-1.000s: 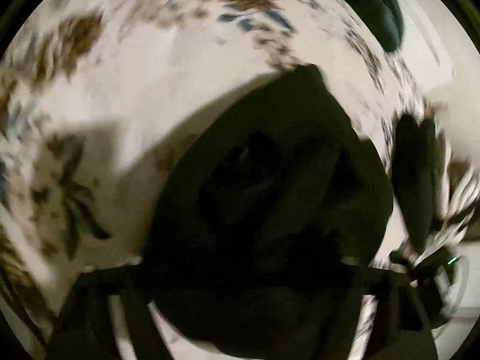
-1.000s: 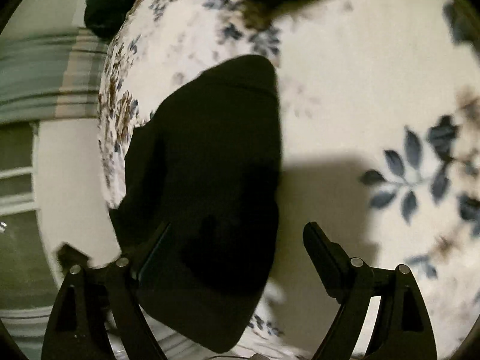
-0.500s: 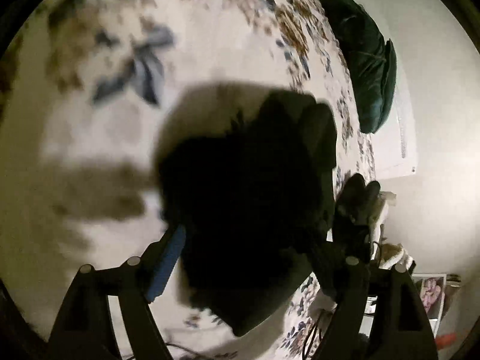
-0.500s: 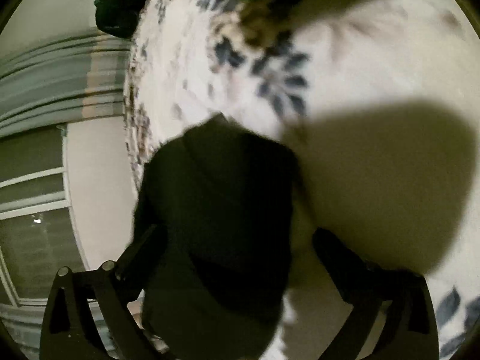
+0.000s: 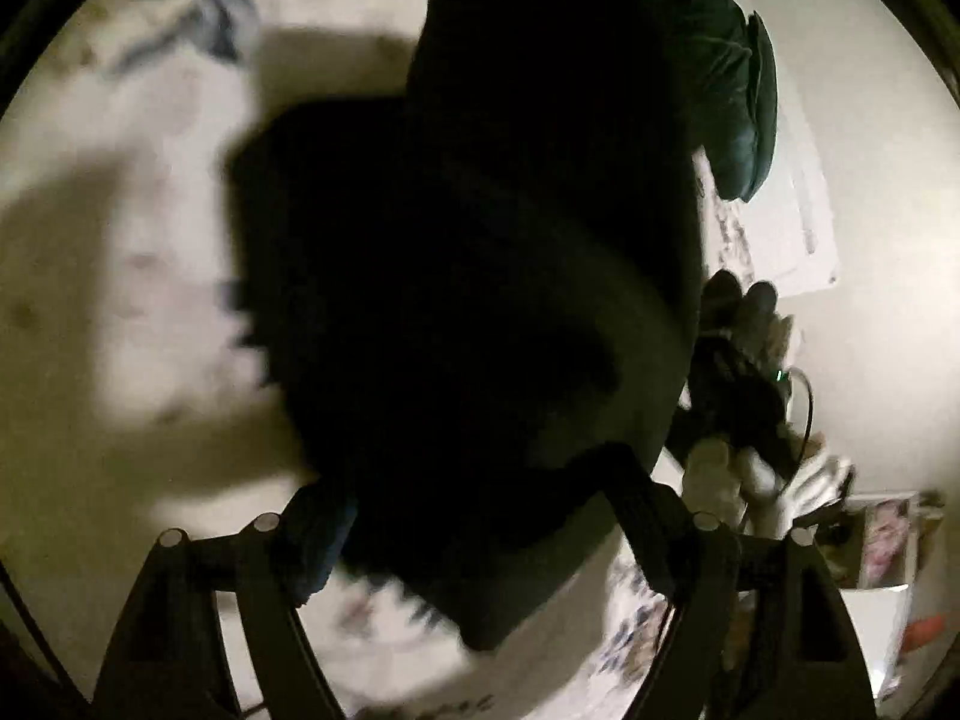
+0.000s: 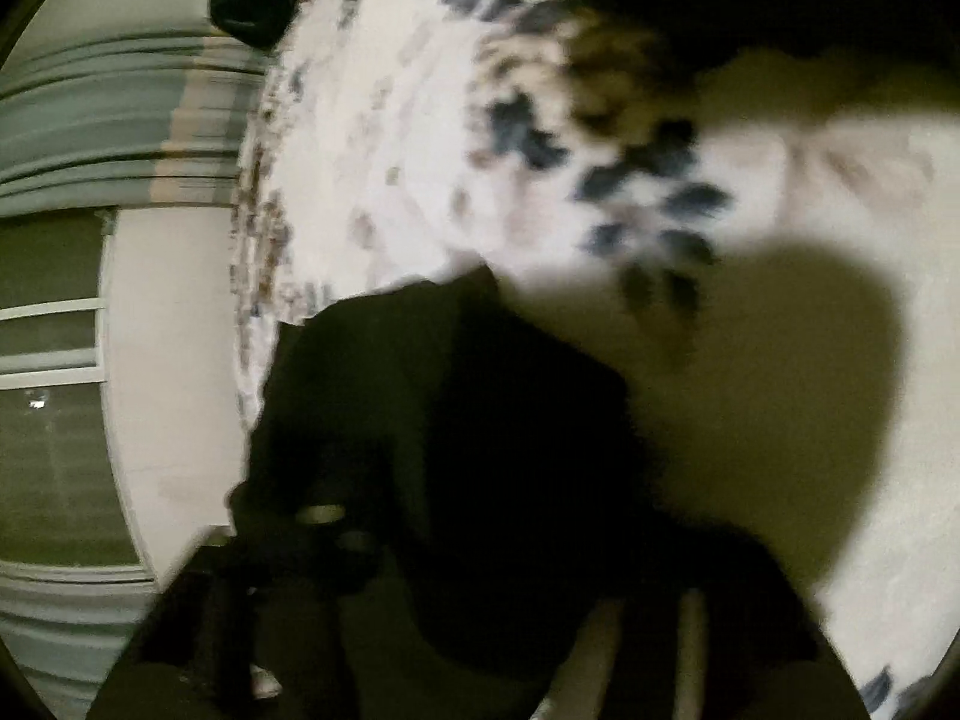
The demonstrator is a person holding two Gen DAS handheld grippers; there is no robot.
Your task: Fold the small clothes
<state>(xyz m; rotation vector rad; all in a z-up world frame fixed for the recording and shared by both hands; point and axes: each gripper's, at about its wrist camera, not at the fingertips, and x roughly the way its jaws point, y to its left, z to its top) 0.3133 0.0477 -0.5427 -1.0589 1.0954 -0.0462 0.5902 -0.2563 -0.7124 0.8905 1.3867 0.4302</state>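
A small black cloth garment (image 5: 480, 312) lies bunched on a white bedspread printed with blue and brown leaves (image 5: 120, 240), close to the bed's edge, so that both hands can reach it from the same side. The left gripper (image 5: 480, 510) hangs over it with its jaws spread wide and the dark fabric lying between them; they have just been opening a little further, and the blue-padded left finger (image 5: 318, 540) seems to stand just outside the cloth's edge, so this looks like straddling the garment rather than a pinch. The right gripper (image 6: 510, 618) is lost in blur and darkness at the bottom of its own view; its jaws have just been closing with the black garment between them, but I cannot tell whether they truly press on it. Judging by this, the right side takes a hem to lift and fold over. A dark green cushion (image 5: 720, 90) sits further up the bed, well apart.
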